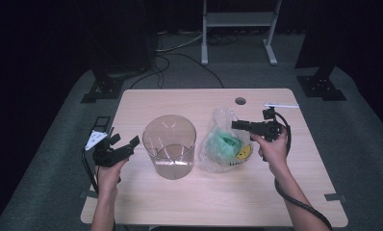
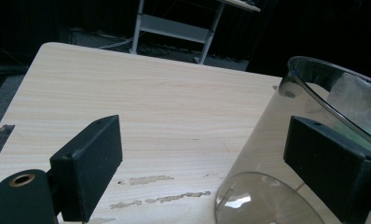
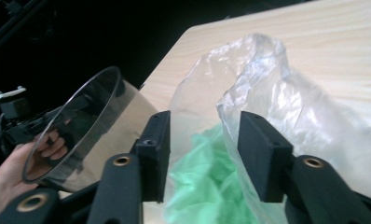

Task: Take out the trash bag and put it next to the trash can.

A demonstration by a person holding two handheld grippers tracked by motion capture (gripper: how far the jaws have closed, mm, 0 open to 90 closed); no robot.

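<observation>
1. While the clear plastic bag [image 1: 225, 142] is lying on the light wooden table [image 1: 257, 187] right of centre, crumpled green material [image 1: 227, 143] is showing through its film, and a yellow smiley print [image 1: 245, 152] is facing up at its near edge.
2. The right gripper [image 1: 238, 125] is hovering at the bag's right side; in the right gripper view its jaws are standing apart, with a fold of the bag's film [image 3: 249, 84] rising between them. Whether they are pinching it, I cannot tell.
3. A transparent cylindrical container [image 1: 169, 146] is standing upright just left of the bag, its mouth open upward.
4. The left gripper [image 1: 127, 144] is sitting near the container's left wall, jaws spread wide and holding nothing; in the left gripper view the container [image 2: 286, 154] is standing in front of its right jaw.
5. A round hole [image 1: 240, 101] is showing near the table's far edge.
</observation>
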